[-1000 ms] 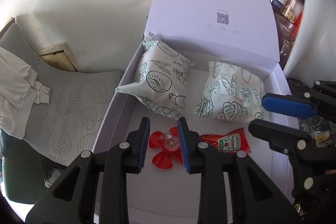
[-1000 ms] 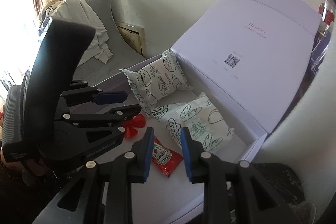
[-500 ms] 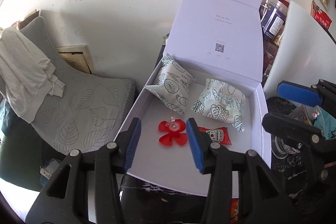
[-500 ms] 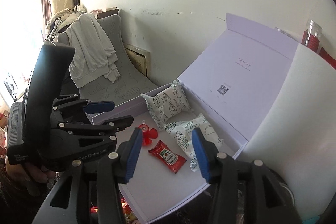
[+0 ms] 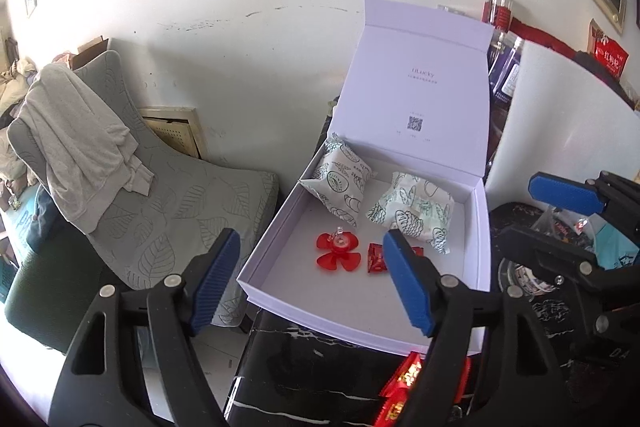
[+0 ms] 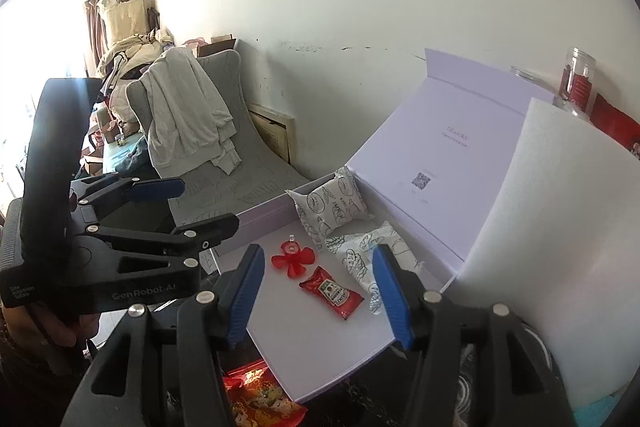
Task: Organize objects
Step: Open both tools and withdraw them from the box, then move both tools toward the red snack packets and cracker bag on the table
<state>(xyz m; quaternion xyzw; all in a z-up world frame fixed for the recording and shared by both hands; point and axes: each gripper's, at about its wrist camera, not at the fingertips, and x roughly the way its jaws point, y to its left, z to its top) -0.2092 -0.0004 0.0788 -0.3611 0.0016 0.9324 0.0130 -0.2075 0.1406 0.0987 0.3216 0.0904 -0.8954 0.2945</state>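
The white box point(image 5: 276, 239) stands open on the dark marbled tabletop point(image 5: 320, 367), its lid point(image 5: 420, 99) tilted back toward the wall. Inside lie four things. The red propeller toy point(image 5: 338, 253) sits on the box floor near the side wall closest to the grey chair point(image 5: 180, 203). Just beside it, farther from that wall, lies the ketchup packet point(image 6: 332, 291); in the right wrist view its long axis slants from the toy toward the box's open front corner. Two printed snack packs rest at the lid end: the puffed pack point(image 5: 340, 183) in the corner by the chair-side wall, and the flatter pack point(image 5: 412, 213) next to it, its long axis running along the lid hinge.

The left hand-held gripper point(image 5: 316, 283) hovers in front of the box, wide apart and holding nothing; the toy shows between its blue pads. The right hand-held gripper point(image 6: 320, 291) is likewise spread wide and empty, above the box's front, with the ketchup packet framed between its pads.
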